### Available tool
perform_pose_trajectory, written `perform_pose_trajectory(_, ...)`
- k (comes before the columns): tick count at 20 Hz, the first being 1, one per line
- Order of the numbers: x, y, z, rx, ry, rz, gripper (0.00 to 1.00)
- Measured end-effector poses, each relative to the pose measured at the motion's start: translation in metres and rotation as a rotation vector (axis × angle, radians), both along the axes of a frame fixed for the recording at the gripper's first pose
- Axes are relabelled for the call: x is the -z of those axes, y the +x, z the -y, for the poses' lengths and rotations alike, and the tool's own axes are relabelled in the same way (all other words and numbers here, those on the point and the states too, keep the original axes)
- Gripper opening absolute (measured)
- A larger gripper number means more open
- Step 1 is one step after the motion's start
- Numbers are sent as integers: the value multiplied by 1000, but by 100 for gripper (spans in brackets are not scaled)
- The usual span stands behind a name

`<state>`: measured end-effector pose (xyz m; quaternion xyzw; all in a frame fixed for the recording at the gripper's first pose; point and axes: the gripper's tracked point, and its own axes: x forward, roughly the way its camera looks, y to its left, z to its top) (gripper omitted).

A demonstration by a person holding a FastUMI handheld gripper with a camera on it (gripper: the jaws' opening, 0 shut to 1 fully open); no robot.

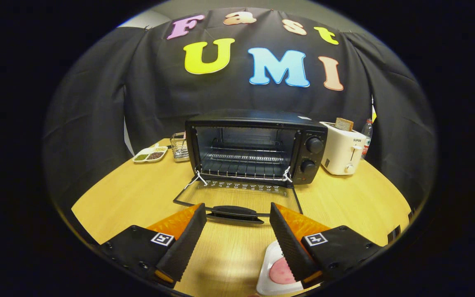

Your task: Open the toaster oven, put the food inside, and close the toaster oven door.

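Black steel and glass make up the toaster oven, which we take as our landmark on the wooden table. Its door already lies folded down flat toward us, the dark handle at its near edge, and the wire rack inside sits bare. We judge the opening step finished and the loading step now in hand.

Our gripper hovers just short of the oven's door handle with its fingers spread wide apart and nothing between them; bare table shows in the gap. The food, a round pink slice, rests on a small white plate well on the near side of the oven's door, partly under our right finger. It has not been picked up.

Next, as we see it, we must swing toward the plate, bring both fingers around the slice and close gently, since it looks thin and soft. Then we carry it over the lowered door onto the rack.

Beside the oven on the knob side stands a white pop-up toaster with bread in it, a bottle just past that. On the oven's other side sit a wire basket and a divided dish of seeds.
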<state>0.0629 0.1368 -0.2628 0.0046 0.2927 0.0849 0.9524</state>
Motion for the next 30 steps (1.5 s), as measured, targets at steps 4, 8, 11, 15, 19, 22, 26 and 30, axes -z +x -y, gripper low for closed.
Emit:
perform_pose_trajectory(4, -16, -10, 31, -9, 93, -60, 98)
perform_pose_trajectory(8, -16, -23, 68, -42, 158, -167, 98)
perform_pose_trajectory(11, -11, -31, 98, -80, 169, -237, 98)
perform_pose_trajectory(15, 3, -40, 129, -107, 232, -366, 98)
perform_pose_trajectory(19, 20, -46, 150, -86, 328, -498, 98)
perform_pose_trajectory(22, 41, -58, 156, -91, 364, -632, 98)
perform_pose_trajectory(26, 68, -69, 165, -122, 294, -742, 99)
perform_pose_trajectory(30, 86, -78, 165, -112, 307, -845, 98)
